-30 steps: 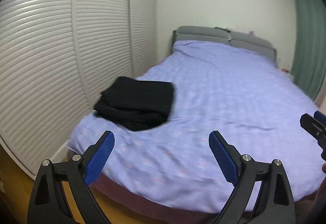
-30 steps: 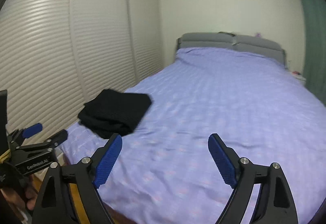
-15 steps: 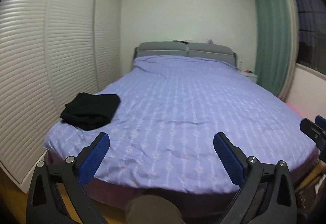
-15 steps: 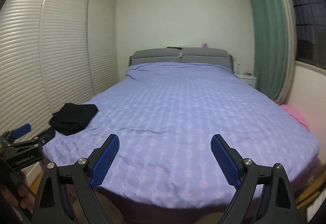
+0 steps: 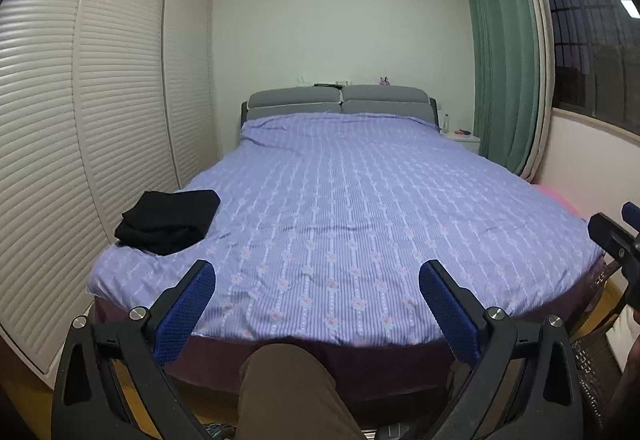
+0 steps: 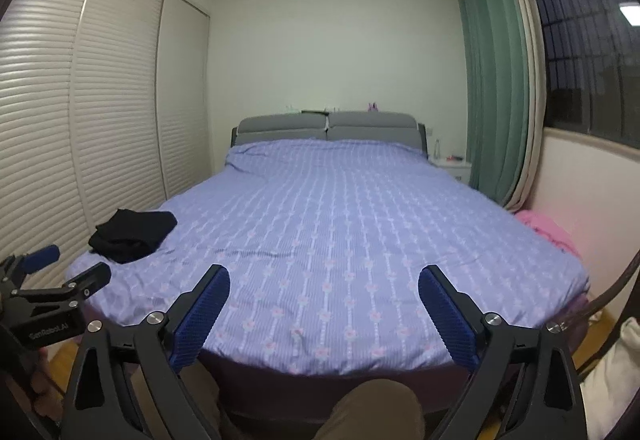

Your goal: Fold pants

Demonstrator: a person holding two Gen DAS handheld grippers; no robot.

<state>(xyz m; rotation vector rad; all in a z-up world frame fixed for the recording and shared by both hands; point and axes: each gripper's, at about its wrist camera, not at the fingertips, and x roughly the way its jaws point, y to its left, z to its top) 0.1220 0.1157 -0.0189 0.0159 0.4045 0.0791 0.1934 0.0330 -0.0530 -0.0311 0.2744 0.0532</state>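
Note:
Folded black pants (image 5: 168, 220) lie in a neat stack at the front left corner of the bed (image 5: 360, 207), which has a purple patterned cover; they also show in the right wrist view (image 6: 132, 235). My left gripper (image 5: 316, 276) is open and empty, held off the foot of the bed, well back from the pants. My right gripper (image 6: 324, 280) is open and empty too, beside it, also off the foot of the bed. The left gripper also shows at the left edge of the right wrist view (image 6: 48, 280).
White louvred wardrobe doors (image 5: 80, 119) run along the left. A grey headboard (image 5: 340, 101) stands at the far wall, a nightstand (image 5: 462, 137) and green curtain (image 5: 504, 71) at the right. A pink cloth (image 6: 548, 232) lies right of the bed. My knee (image 5: 288, 392) is below.
Both grippers pulled back from the bed and swung right, away from the pants. The pants stay folded where they lay. Both stay open.

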